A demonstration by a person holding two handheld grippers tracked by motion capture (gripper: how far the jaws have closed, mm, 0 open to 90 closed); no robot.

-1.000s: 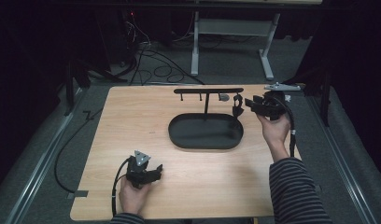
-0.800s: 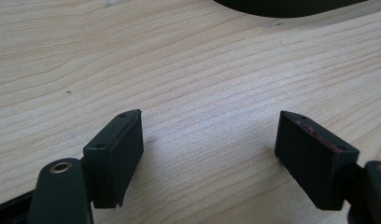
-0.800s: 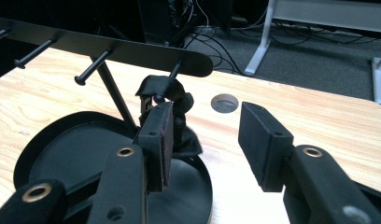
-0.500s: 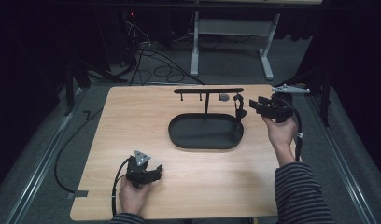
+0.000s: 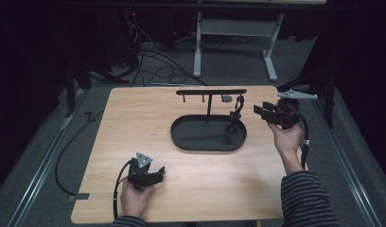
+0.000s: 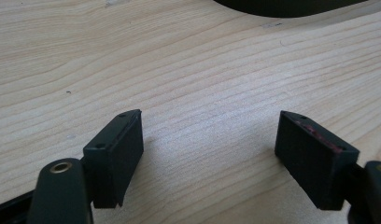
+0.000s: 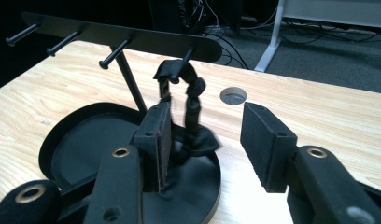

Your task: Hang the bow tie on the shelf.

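So your right gripper [image 5: 260, 112] has backed off to the right of the rack [image 5: 211, 92] since a second ago, and its jaws have just been opening with nothing between them now. That black strap [image 7: 191, 95] hangs from the rack's end peg, its tail down on the oval tray [image 5: 181, 137], just left of your jaws. Your left gripper [image 5: 155, 175] hasn't budged: it sits low on the near surface [image 5: 134, 113], jaws spread wide and empty.

Wooden table [image 5: 134, 118] and its dark surroundings
A round hole [image 7: 233, 95] lies just beyond the right fingers [image 7: 265, 140]; floor cables [image 5: 148, 61] and a white frame [image 5: 198, 47] lie farther off.
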